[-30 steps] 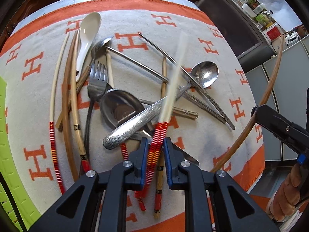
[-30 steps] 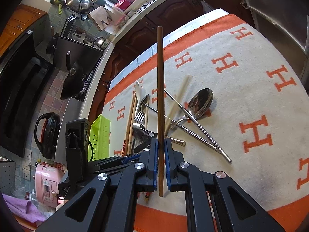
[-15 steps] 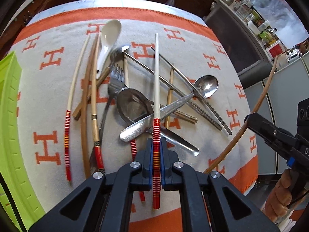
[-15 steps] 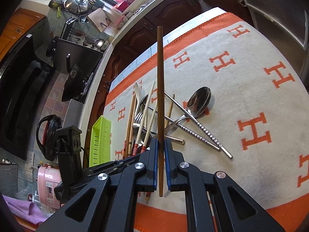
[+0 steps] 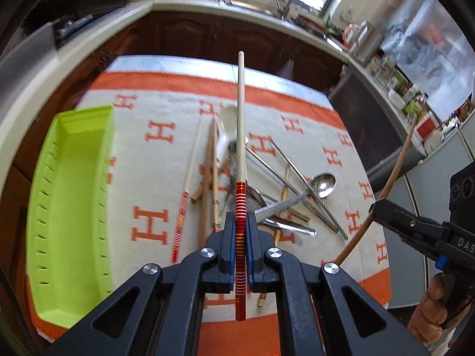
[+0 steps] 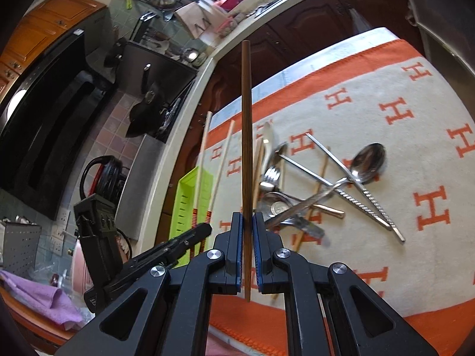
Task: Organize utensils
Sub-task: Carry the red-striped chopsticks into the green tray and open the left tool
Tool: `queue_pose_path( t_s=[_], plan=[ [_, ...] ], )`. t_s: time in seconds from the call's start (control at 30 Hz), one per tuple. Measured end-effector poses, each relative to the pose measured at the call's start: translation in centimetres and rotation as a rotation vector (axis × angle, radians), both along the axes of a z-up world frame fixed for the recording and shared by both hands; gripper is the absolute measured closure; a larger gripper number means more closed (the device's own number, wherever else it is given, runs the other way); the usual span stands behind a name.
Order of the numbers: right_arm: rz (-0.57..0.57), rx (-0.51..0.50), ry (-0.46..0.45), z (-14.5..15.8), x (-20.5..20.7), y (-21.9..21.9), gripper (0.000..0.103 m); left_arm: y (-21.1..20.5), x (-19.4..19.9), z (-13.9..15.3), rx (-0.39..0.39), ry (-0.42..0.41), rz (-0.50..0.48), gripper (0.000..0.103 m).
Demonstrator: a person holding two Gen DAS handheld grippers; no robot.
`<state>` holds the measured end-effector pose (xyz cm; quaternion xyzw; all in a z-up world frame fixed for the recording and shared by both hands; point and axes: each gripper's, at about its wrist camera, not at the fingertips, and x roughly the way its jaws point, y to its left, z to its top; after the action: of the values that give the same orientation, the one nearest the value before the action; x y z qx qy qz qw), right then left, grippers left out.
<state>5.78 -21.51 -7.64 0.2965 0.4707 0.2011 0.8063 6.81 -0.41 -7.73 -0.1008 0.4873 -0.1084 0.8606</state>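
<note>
Since each stick has to be carried clear of the pile, my left gripper (image 5: 240,237) pinches the red-banded chopstick (image 5: 241,136) by its striped end, tip pointing away above the table (image 5: 166,160). My right gripper (image 6: 247,246) clamps the brown chopstick (image 6: 246,124) likewise. Off to the left lies the green tray (image 5: 74,190), empty.

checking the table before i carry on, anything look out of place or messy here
Yes: the loose utensils lie crossed in a jumble on the cloth, metal chopsticks and spoons over each other, while the green tray beside them looks empty. The two held chopsticks don't match: red-banded in the left gripper, plain brown in the right.
</note>
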Motion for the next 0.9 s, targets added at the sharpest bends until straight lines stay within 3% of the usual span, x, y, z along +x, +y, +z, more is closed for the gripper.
queue_pose_path(
  t_s=[0.13, 0.27, 0.53, 0.73, 0.8, 0.87, 0.9],
  plan=[
    [0.079, 0.004, -0.013, 1.8, 0.4, 3.9, 0.096, 3.2, -1.4, 1.9, 0.041, -0.052, 0.061, 0.1],
    [0.163, 0.004, -0.027, 3.7, 0.9, 8.7, 0.096, 7.3, -2.6, 1.7, 0.094, -0.068, 0.149, 0.1],
    [0.269, -0.011, -0.034, 6.4, 2.6, 18.6, 0.096, 14.4, -4.0, -2.8, 0.115, 0.025, 0.239, 0.1],
    [0.338, -0.072, 0.005, 5.2, 4.7, 25.5, 0.096, 16.8, -4.3, -6.0, 0.102, 0.079, 0.257, 0.099],
    [0.357, -0.099, 0.02, 4.3, 5.4, 27.6, 0.096, 17.4, -4.6, -6.2, 0.107, 0.078, 0.278, 0.09],
    [0.368, -0.121, 0.033, 3.2, 5.9, 28.8, 0.096, 18.2, -5.1, -5.8, 0.101, 0.055, 0.299, 0.072],
    [0.373, -0.133, 0.038, 2.8, 6.1, 29.4, 0.096, 18.5, -5.3, -5.6, 0.1, 0.039, 0.31, 0.058]
  ],
)
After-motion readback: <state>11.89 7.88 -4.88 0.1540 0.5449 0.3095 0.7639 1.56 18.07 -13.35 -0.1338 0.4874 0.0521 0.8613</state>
